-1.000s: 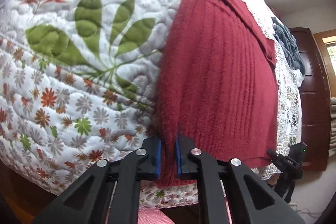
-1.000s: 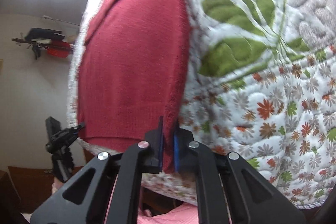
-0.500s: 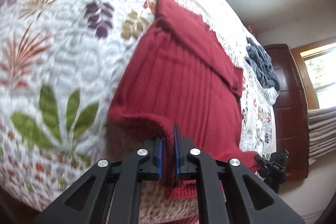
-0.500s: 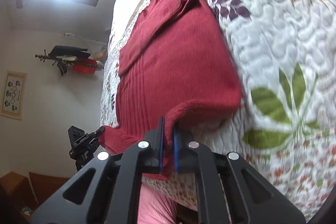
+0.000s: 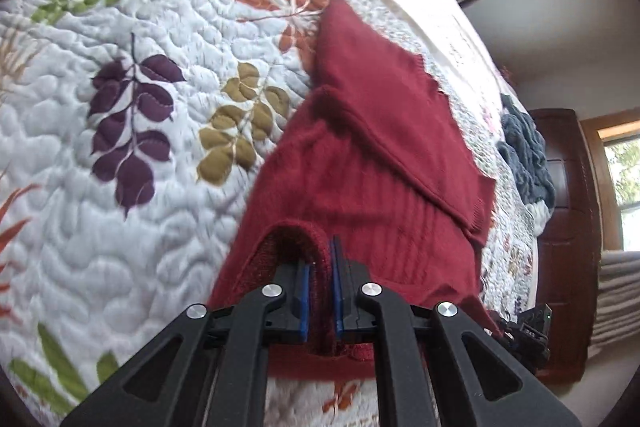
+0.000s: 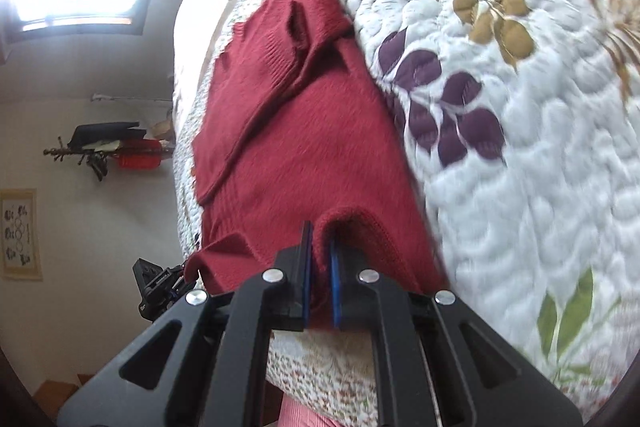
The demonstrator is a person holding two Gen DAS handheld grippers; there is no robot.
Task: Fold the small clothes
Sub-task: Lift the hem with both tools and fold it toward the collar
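1. A red knitted sweater (image 5: 360, 167) lies on a bed covered by a white quilt (image 5: 140, 207) printed with purple, olive, green and rust leaves.
2. The left gripper (image 5: 320, 291) has its blue-padded fingers (image 5: 304, 299) pinched together on the near hem of the sweater; the fabric arches up in a loop just ahead of the pads.
3. The right gripper (image 6: 318, 291) is likewise clamped on the hem at the sweater's other near corner, with a raised fold of knit between the fingers (image 6: 334, 287).
4. One sleeve (image 5: 400, 131) is folded diagonally across the sweater's body.
5. A grey-blue garment (image 5: 524, 155) lies bunched on the bed beyond the sweater, apart from it.
6. A dark wooden cabinet (image 5: 568, 227) stands past the bed.
7. No containers are visible in either view.
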